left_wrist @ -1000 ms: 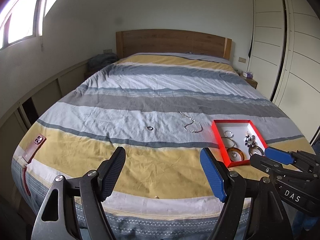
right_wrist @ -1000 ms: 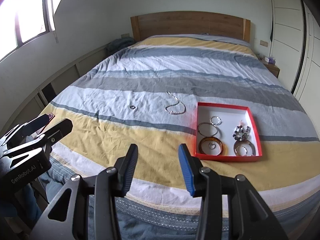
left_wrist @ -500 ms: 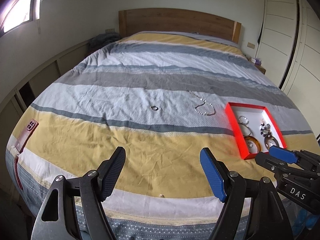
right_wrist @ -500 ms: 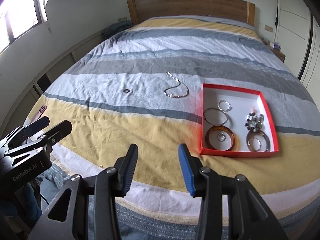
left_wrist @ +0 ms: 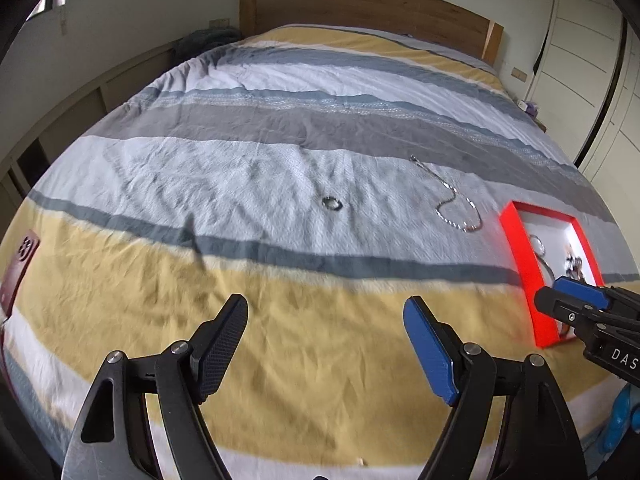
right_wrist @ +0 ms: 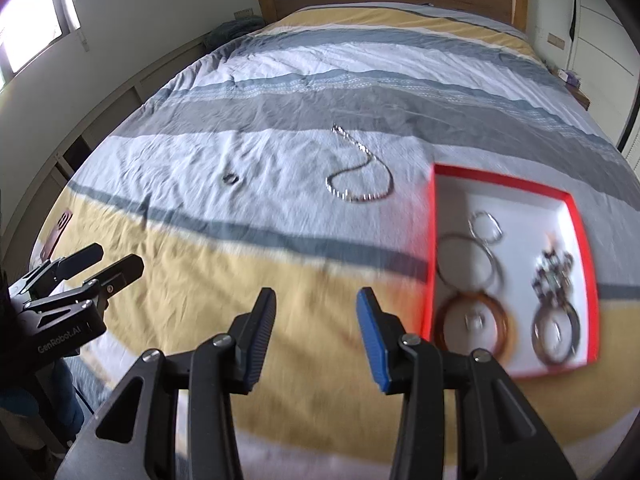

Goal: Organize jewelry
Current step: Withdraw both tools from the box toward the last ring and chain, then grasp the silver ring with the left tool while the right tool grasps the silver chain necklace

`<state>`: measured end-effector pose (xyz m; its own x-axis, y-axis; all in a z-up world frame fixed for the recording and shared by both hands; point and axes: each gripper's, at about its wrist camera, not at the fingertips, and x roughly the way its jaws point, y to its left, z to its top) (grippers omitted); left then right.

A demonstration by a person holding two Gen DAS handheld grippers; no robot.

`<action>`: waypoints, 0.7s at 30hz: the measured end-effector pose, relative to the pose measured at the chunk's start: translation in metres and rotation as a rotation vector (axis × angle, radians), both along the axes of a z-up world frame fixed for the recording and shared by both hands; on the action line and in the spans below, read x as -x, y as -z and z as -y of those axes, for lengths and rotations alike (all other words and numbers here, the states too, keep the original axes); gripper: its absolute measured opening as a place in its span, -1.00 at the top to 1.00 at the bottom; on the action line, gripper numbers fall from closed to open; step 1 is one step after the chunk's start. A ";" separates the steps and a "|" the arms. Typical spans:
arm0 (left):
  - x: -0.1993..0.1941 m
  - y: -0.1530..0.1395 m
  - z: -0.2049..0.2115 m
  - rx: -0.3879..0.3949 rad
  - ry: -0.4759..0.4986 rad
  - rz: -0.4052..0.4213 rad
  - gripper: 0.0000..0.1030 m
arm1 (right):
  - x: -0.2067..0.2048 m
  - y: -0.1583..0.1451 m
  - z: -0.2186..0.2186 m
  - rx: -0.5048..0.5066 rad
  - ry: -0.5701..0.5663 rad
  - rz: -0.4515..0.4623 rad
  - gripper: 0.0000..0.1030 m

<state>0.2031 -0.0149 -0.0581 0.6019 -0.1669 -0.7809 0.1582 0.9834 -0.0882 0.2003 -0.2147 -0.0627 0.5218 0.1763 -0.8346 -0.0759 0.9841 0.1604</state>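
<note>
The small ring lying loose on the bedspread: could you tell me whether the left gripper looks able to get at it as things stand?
Probably yes. The small ring lies alone on the bedspread, ahead of the open, empty left gripper, with only bare fabric between them. The chain and red tray sit off to the side.

bed (right_wrist: 360, 60): 1 | red tray (right_wrist: 434, 240): 1 | loose ring (right_wrist: 230, 179): 1 | chain (right_wrist: 360, 184): 1 | amber bangle (right_wrist: 500, 312): 1 | phone (left_wrist: 18, 268): 1

Red tray (right_wrist: 433, 248) on yellow-grey-white striped bedspread (right_wrist: 280, 60)
</note>
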 end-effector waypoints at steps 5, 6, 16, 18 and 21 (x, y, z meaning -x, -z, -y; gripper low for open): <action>-0.058 0.018 0.005 0.020 0.048 -0.023 -0.54 | -0.060 0.017 0.001 -0.031 -0.005 -0.035 0.22; -0.069 0.023 0.007 0.027 0.057 -0.031 -0.54 | -0.069 0.020 0.000 -0.027 -0.007 -0.038 0.22; -0.142 0.057 0.020 0.020 0.099 -0.059 -0.31 | -0.166 0.045 0.011 0.008 0.030 -0.066 -0.05; -0.148 0.062 0.026 -0.010 0.115 -0.054 -0.25 | -0.176 0.052 0.012 0.022 0.041 -0.079 -0.05; -0.151 0.071 0.034 -0.049 0.145 -0.048 -0.06 | -0.188 0.065 0.016 0.020 0.059 -0.120 -0.05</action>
<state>0.3540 -0.0485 -0.1292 0.5362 -0.2099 -0.8176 0.2952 0.9541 -0.0514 0.3883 -0.2307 -0.1282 0.4271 0.1307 -0.8947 0.0010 0.9894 0.1450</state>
